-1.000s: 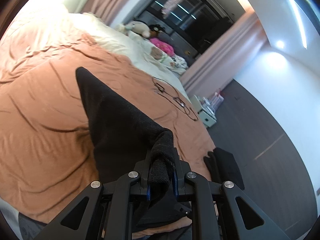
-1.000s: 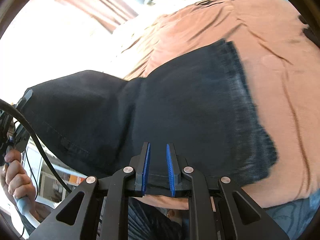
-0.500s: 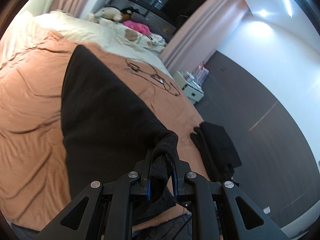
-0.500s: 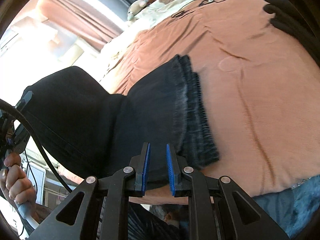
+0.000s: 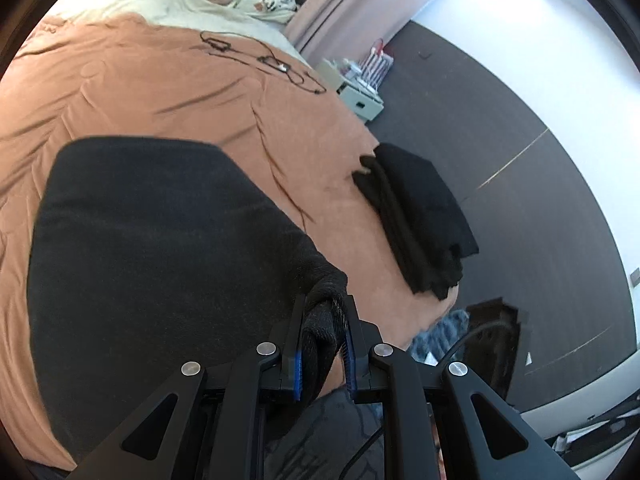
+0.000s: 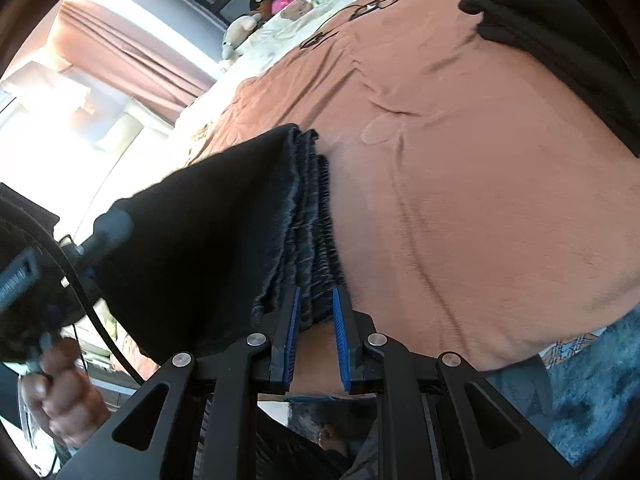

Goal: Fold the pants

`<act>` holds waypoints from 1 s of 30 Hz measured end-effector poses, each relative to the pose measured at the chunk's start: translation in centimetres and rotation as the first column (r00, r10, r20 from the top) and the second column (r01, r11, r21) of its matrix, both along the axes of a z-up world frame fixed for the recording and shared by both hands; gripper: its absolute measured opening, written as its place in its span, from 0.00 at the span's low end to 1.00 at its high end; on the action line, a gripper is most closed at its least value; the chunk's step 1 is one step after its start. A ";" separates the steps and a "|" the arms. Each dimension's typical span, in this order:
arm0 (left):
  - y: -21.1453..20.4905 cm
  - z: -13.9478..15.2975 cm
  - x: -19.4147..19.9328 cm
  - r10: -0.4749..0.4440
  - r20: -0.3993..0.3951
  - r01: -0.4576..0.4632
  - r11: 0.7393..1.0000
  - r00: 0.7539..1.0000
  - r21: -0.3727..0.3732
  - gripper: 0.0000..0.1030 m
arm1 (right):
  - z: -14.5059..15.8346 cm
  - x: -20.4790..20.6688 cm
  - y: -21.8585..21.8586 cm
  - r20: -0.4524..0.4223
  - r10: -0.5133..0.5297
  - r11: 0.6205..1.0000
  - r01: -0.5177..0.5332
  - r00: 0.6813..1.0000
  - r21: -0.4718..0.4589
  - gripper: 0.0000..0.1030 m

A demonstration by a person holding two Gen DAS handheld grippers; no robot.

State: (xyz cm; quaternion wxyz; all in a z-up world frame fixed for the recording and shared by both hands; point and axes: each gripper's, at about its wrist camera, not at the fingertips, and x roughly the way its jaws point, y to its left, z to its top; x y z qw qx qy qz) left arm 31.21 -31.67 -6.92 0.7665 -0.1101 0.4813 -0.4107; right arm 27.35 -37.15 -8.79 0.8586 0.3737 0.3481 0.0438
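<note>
left wrist view: the pants (image 5: 152, 248) cover the bedspread (image 5: 120, 92) ahead and to the left of the left gripper (image 5: 323, 316); bunched cloth fills the jaw gap, so the blue pads show only as thin strips. whether the pants lie flat on the bed or hang above it cannot be told. lower part of the frame blocked by the gripper's own linkage.

right wrist view: hem layers (image 6: 312, 232) smeared, count unclear. cloth between the right gripper (image 6: 315, 304) fingers, contact with the pads not resolvable. folded dark garment (image 6: 560, 28) cut off by the frame's upper right edge.
</note>
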 end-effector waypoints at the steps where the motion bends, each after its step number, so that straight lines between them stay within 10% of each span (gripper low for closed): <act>1: 0.0 0.0 -0.1 -0.001 -0.002 0.001 1.000 1.000 0.001 0.16 | -0.1 0.0 -0.1 -0.002 -0.002 1.000 0.002 1.000 0.001 0.12; 12: -1.0 -0.6 -2.1 -0.062 -0.016 0.062 0.998 0.998 0.027 0.16 | -0.2 -0.2 -1.1 -0.004 -0.017 1.000 0.017 1.000 0.015 0.12; 17: -1.9 -1.7 -2.5 -0.087 -0.037 0.089 0.993 0.996 0.082 0.36 | -0.1 -0.4 -1.7 0.002 -0.017 1.000 0.017 1.000 0.026 0.16; 20: -1.0 -1.2 -2.4 -0.065 -0.023 0.066 0.996 0.998 0.063 0.70 | 0.0 -0.3 -1.8 0.023 -0.002 0.999 0.001 1.000 0.042 0.16; 30: 4.3 -1.8 0.2 0.073 -0.011 -0.071 0.993 0.997 0.099 0.71 | 0.5 1.2 0.0 0.071 0.076 0.994 -0.081 0.995 0.070 0.35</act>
